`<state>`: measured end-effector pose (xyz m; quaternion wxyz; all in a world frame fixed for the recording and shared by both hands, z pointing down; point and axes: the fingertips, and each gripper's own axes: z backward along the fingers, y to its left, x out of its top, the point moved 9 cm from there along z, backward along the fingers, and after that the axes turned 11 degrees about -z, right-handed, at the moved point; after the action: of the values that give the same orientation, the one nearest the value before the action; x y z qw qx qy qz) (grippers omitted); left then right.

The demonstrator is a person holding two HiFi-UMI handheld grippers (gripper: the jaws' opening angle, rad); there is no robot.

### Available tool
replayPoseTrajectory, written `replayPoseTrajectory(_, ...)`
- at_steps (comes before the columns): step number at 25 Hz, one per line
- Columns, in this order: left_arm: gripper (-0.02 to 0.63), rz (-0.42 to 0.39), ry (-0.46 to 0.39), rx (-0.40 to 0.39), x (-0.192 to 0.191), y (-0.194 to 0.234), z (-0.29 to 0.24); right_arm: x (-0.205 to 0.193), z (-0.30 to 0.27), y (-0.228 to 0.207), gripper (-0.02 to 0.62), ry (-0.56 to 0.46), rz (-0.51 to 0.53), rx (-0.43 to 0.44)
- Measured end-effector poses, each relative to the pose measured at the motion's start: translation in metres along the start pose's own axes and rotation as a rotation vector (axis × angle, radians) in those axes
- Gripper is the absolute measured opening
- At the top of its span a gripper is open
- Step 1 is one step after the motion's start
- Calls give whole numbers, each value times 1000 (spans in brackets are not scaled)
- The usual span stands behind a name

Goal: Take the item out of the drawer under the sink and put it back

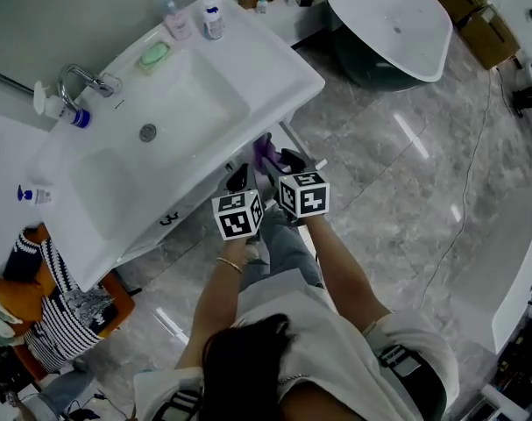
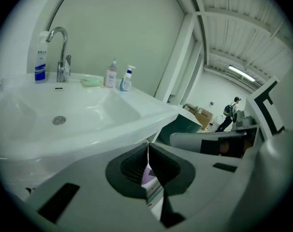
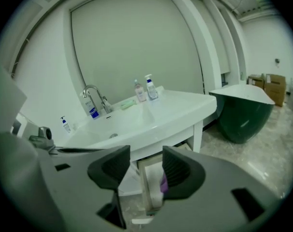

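Under the sink [image 1: 279, 70], the purple item [image 3: 164, 181] lies in the open drawer [image 3: 151, 193]. My right gripper [image 3: 145, 159] hangs above it, jaws apart and empty. My left gripper [image 2: 148, 151] is closed on nothing. I judge the take-out still to do: reach down and pinch it squarely.

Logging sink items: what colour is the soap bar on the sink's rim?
Soap bar: light green, clearest in head view.
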<state>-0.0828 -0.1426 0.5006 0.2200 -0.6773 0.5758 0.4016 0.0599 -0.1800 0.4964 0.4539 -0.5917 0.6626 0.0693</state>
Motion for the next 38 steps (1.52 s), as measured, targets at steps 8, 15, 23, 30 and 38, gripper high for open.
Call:
replayPoseTrajectory(8, 11, -24, -75, -18, 13, -4, 29, 7, 29, 32, 153, -86, 73, 31)
replayPoseTrajectory(15, 11, -40, -119, -36, 18, -11, 48, 2, 51, 47, 64, -127, 93, 37)
replayPoseTrajectory(23, 9, -61, -199, -73, 23, -12, 64, -10, 58, 55, 23, -127, 103, 18)
replayPoseTrajectory(30, 11, -50, -227, -129, 21, -15, 64, -9, 59, 59, 15, -124, 116, 2)
replayPoseTrajectory(38, 5, -61, -227, -98, 25, -8, 65, -5, 55, 64, 15, -130, 132, 1)
